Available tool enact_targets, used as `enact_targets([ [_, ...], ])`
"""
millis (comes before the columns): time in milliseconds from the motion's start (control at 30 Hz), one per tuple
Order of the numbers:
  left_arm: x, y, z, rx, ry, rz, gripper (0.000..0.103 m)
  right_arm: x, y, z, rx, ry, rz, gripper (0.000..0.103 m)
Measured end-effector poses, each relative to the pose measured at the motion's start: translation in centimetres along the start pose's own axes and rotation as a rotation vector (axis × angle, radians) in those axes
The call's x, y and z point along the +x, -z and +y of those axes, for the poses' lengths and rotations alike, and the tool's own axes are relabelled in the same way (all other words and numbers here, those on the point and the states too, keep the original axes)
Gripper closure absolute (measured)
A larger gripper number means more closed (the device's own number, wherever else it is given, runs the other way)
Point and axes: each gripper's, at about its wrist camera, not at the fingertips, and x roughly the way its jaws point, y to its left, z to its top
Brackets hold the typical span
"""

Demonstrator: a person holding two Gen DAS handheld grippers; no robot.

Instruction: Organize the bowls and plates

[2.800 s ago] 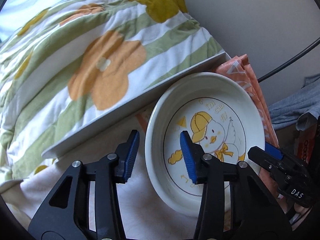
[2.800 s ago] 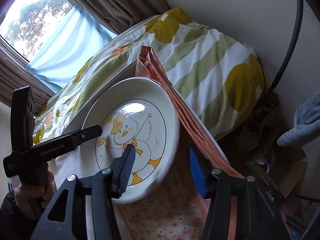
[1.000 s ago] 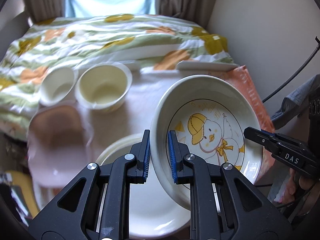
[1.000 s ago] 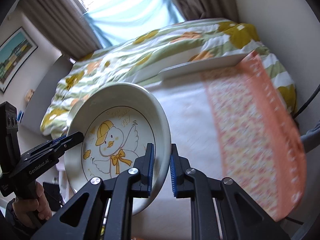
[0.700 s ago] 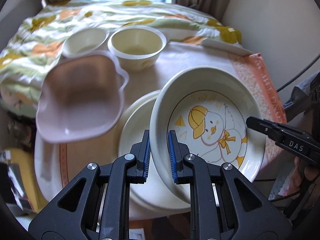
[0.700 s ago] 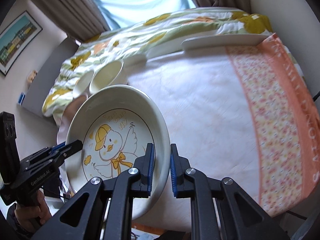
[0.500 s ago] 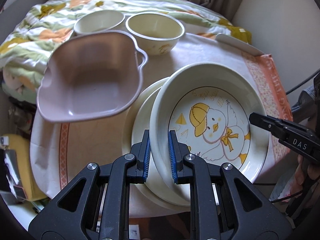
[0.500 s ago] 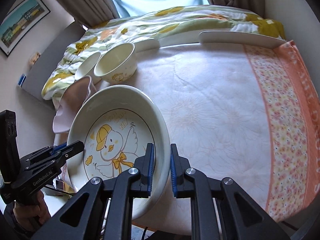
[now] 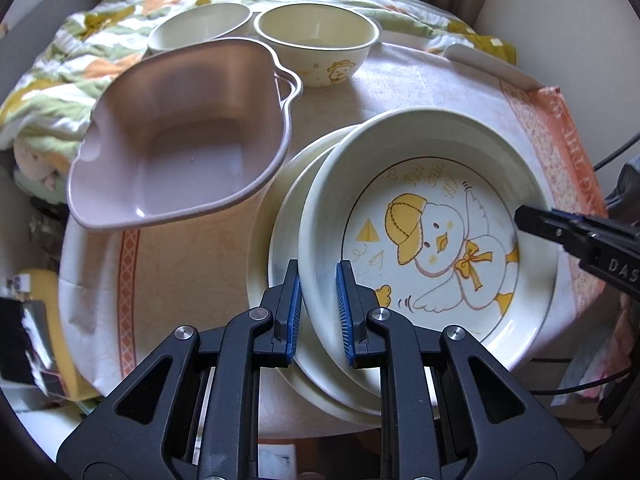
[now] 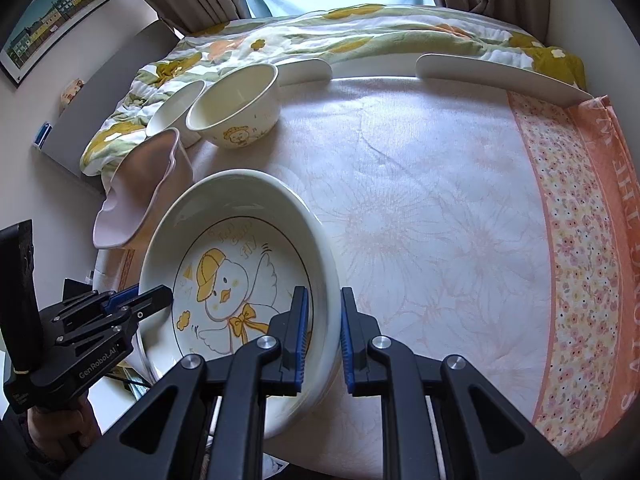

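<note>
A cream deep plate with a yellow duck drawing (image 9: 432, 248) is held at two rims. My left gripper (image 9: 318, 280) is shut on its left rim. My right gripper (image 10: 324, 304) is shut on the opposite rim and shows as a black tip (image 9: 536, 220) in the left wrist view. The duck plate (image 10: 240, 264) hangs slightly tilted over a plain cream plate (image 9: 276, 248) near the table's front edge; I cannot tell whether they touch. The left gripper (image 10: 140, 300) appears at the lower left of the right wrist view.
A pink square bowl (image 9: 180, 148) stands left of the plates. Behind it are a cream bowl with a duck print (image 9: 316, 40) and a smaller cream bowl (image 9: 200, 28). A floral tablecloth (image 10: 440, 200) covers the table. A flat white dish (image 10: 496, 76) lies at its far edge, before flowered bedding (image 10: 360, 36).
Both grippers went from open to shut on the duck plate's rims. They carried it down from beside the bedding to over the plain plate. It has barely moved in the last half second.
</note>
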Motion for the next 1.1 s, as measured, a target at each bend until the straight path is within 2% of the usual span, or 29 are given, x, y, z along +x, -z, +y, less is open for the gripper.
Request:
enact_targets([
  [267,-0.1,0.1,-2.3,0.139,-0.157,-0.027,0.086,0.1,0.0,0.1,-0.016,0.009,0.005,0.089],
  [433,0.0,0.6,-4.6,0.283,-0.318,-0.060,0.086,0.3,0.1,0.2,-0.022,0.012,0.007,0.089],
  [700,-0.2,0.5,-4.3,0.294,-0.338,-0.066,0.086,0.5,0.0,0.8,-0.058,0.045,0.005,0.089],
  [833,0.0,1.1,-5.2,0.363,-0.436,-0.098,0.086,0.8,0.1,1.4,-0.089,0.069,0.000,0.089],
  [1100,-0.2,0.9,-4.7,0.341,-0.407,-0.099,0.086,0.8,0.0,1.9,-0.119,0.088,-0.008,0.089],
])
